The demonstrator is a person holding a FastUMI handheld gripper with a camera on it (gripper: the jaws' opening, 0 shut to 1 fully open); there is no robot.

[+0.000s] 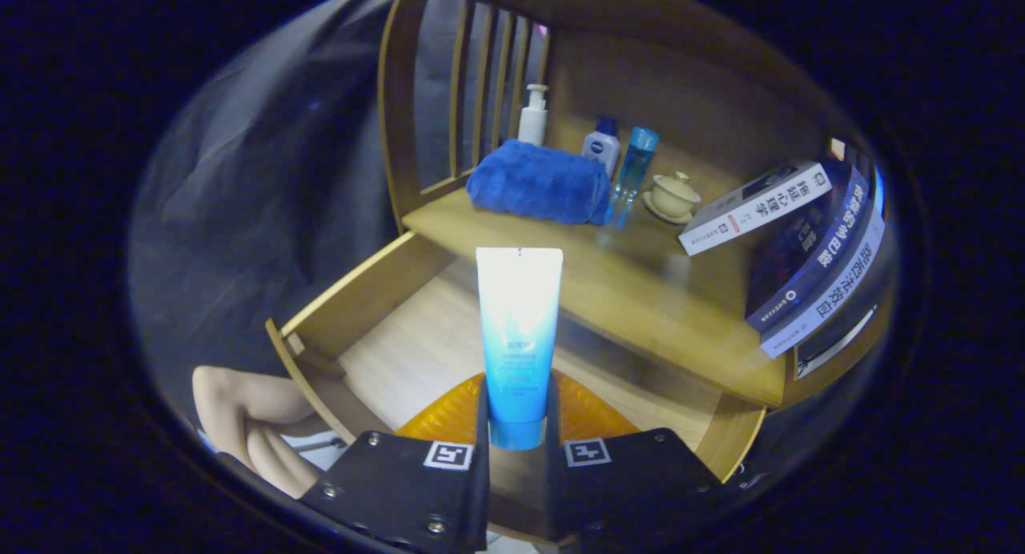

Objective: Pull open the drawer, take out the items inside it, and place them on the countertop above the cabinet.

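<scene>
A blue and white tube (518, 338) stands upright between my fingers, cap end down. My gripper (517, 426) is shut on its lower part, and both fingers press its sides. Below and behind the tube lies the pulled-out wooden drawer (360, 298), its pale bottom bare where it shows. Beyond the drawer is the wooden countertop (641, 298). The tube hangs above the drawer, in front of the countertop's near edge.
On the countertop stand a folded blue towel (538, 182), a white pump bottle (533, 115), a small white bottle (601, 147), a clear blue bottle (633, 174), a lidded cup on a saucer (671, 195) and leaning books (801, 250). A person's hand (248, 422) is left of the drawer.
</scene>
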